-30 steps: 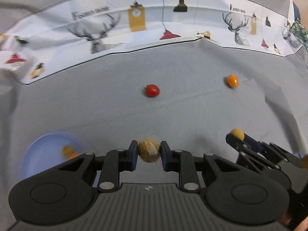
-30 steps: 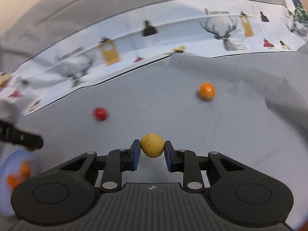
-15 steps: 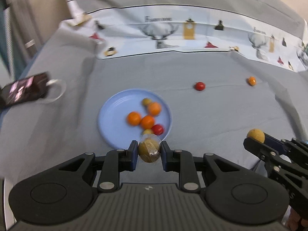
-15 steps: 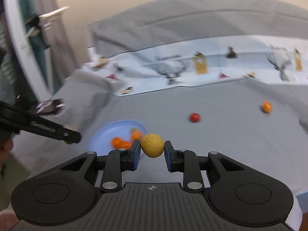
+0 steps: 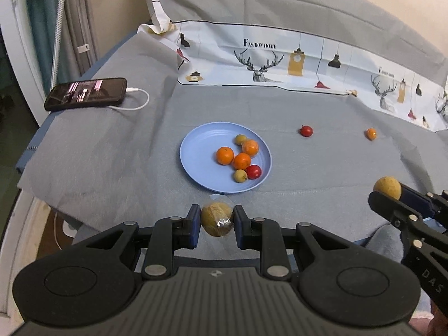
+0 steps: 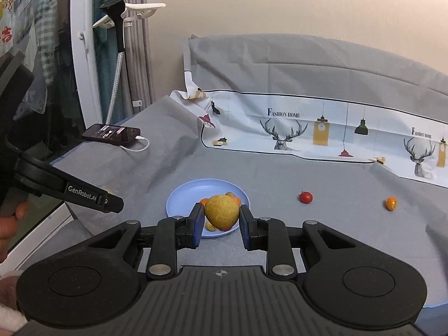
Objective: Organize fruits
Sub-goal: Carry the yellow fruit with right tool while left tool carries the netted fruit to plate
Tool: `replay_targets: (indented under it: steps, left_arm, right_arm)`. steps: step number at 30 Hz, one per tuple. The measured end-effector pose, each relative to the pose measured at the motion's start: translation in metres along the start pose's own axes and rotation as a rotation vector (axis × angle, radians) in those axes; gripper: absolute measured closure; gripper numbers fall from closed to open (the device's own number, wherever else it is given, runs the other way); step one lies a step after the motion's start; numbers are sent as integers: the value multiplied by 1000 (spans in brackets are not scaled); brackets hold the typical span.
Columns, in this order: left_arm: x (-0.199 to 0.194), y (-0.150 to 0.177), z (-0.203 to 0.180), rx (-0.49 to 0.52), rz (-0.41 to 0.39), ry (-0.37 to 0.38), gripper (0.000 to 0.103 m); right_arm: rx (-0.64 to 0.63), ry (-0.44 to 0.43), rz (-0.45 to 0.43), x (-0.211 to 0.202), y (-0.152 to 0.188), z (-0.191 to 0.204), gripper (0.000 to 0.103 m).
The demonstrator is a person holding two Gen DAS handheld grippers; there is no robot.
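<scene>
Left gripper (image 5: 217, 222): at bottom centre of the left wrist view, we see it clamped on a plastic-wrapped yellow-brown fruit (image 5: 216, 218).
Right gripper (image 6: 221, 220): at bottom centre of its own view, we see it pinching a rough yellow fruit (image 6: 221, 212); it also shows at the right edge of the left view.
Blue plate (image 5: 196, 151): mid-frame on the grey cloth (image 5: 112, 151), just beyond the left jaws; we count three oranges, two small yellow fruits and one red one on it.
Loose fruit: a red tomato (image 5: 306, 130) and a small orange (image 5: 371, 133) lie apart, right of the plate.
Phone (image 5: 86, 93): upper left, with a white cable plugged in.
</scene>
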State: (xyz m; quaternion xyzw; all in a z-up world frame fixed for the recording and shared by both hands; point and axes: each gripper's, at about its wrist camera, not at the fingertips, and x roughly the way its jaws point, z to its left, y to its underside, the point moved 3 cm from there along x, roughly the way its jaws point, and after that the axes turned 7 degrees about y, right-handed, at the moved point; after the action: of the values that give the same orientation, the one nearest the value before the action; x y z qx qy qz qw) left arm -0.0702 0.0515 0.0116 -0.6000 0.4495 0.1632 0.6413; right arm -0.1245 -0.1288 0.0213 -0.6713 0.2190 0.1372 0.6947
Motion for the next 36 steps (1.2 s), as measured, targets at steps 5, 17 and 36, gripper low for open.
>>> replay_targets:
  steps: [5, 17, 36]
  left_arm:
    - [-11, 4, -2, 3, -34, 20, 76]
    - [-14, 5, -3, 12, -44, 26, 76]
    - [5, 0, 2, 15, -4, 28, 76]
  right_arm:
    - [-15, 8, 6, -6, 0, 7, 75]
    - [-30, 12, -10, -14, 2, 10, 75]
    - [-22, 7, 51, 5, 3, 9, 75]
